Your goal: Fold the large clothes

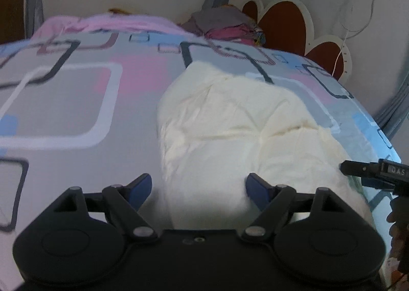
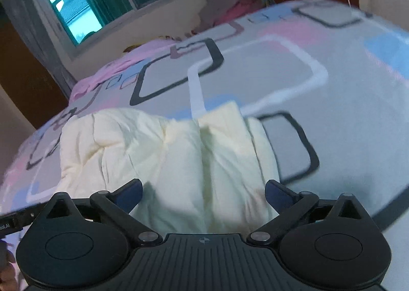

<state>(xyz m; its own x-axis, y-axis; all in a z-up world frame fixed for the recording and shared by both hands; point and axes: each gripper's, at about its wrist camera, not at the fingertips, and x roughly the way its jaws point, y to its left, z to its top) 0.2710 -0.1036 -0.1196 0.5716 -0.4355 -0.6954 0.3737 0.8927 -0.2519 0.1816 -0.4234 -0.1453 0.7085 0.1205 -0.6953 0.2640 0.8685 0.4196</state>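
My left gripper (image 1: 199,186) and right gripper (image 2: 203,192), both spread wide and holding nothing, flank the near edge of the puffy cream quilted garment (image 1: 242,122) lying on the patterned grey, pink and blue bedspread (image 1: 76,101), so I should probably pinch both near corners evenly before folding away.

Left gripper (image 1: 199,188) wide apart: bare bedspread (image 1: 76,112) ahead-left, puffy cream garment (image 1: 242,124) bulges ahead-right. Right gripper (image 2: 203,193) wide apart: garment (image 2: 179,153) blocks straight ahead, bare bedspread (image 2: 345,112) to right.
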